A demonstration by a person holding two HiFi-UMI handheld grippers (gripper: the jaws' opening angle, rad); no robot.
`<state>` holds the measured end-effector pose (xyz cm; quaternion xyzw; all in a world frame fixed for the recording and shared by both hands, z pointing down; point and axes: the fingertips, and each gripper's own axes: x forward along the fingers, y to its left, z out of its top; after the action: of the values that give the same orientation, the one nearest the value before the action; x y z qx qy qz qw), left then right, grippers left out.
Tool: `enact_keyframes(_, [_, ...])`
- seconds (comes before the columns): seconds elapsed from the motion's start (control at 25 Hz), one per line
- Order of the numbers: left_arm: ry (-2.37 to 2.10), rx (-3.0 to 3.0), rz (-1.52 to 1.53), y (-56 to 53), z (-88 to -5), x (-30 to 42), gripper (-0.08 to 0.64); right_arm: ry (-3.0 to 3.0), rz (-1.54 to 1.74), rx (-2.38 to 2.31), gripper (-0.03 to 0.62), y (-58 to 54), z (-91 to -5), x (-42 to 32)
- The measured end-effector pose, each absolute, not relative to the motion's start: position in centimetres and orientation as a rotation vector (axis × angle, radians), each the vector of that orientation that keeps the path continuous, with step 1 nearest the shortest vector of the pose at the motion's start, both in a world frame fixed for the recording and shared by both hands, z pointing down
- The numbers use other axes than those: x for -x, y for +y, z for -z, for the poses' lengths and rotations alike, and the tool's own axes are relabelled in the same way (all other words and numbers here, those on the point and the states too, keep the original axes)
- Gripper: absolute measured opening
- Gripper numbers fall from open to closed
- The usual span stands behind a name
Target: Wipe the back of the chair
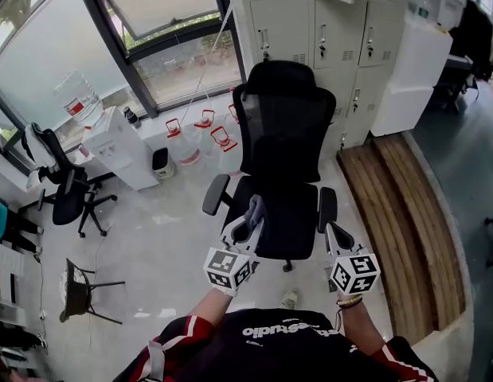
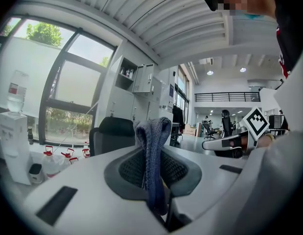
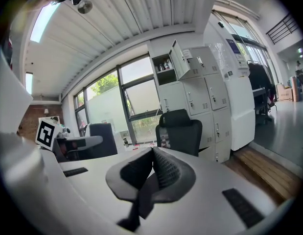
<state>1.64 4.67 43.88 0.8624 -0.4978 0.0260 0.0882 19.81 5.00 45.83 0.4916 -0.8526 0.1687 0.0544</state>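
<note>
Chair back (image 1: 279, 130) is the surface to be wiped, and neither gripper touches it: the black mesh office chair stands in front of the person, seat toward them, with the window and lockers (image 1: 342, 38) behind it. The left gripper (image 1: 250, 220) is clamped on a folded grey-blue cloth (image 1: 256, 208). Its own view shows the fold (image 2: 152, 155) pinched between the ribbed pads and standing up above them, with the loose end hanging down into the gap. The right gripper (image 1: 338, 237) has its jaws closed together with nothing between them, the pads meeting in its own view (image 3: 152, 168). Both grippers hover low over the front edge of the seat, near each other, and the mesh rises well beyond them. Farther out, several water bottles (image 1: 205, 130) with red handles sit on the floor just behind the chair, a water dispenser (image 1: 119, 146) stands to the left, and a raised wooden step (image 1: 397, 213) runs along the right. The likeliest trouble, as I judge it, is the chair itself: pressing the cloth on the mesh could turn or roll it on the smooth floor back into those bottles, unless the free right gripper steadies it. The cloth is held only by a narrow fold, so dragging it hard across rough mesh might pull it out of the grip or bunch it so the pads scrape instead.
</note>
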Motion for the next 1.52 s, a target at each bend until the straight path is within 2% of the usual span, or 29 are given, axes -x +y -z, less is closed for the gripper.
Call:
enact_keyframes(0.4, [-1.534, -2.55, -0.021, 16.3, -42.9, 9.3, 0.057, -2.604, -0.451, -1.463, 0.015, 16.6, -44.4, -9.4])
enact_keyframes(0.68, [-1.514, -2.627, -0.006, 25.4, -40.8, 13.9, 0.057, -2.579, -0.399, -1.54, 0.015, 26.3, -43.5, -5.4])
enact_keyframes(1.08, [-1.418, -2.681, 0.017, 34.3, -40.3, 14.6, 0.057, -2.511, -0.35, -1.658, 0.015, 36.1, -43.5, -4.9])
enact_keyframes(1.52, [-1.395, -2.726, 0.019, 37.4, -39.7, 14.0, 0.057, -2.505, -0.198, -1.709, 0.014, 40.7, -41.6, -4.2])
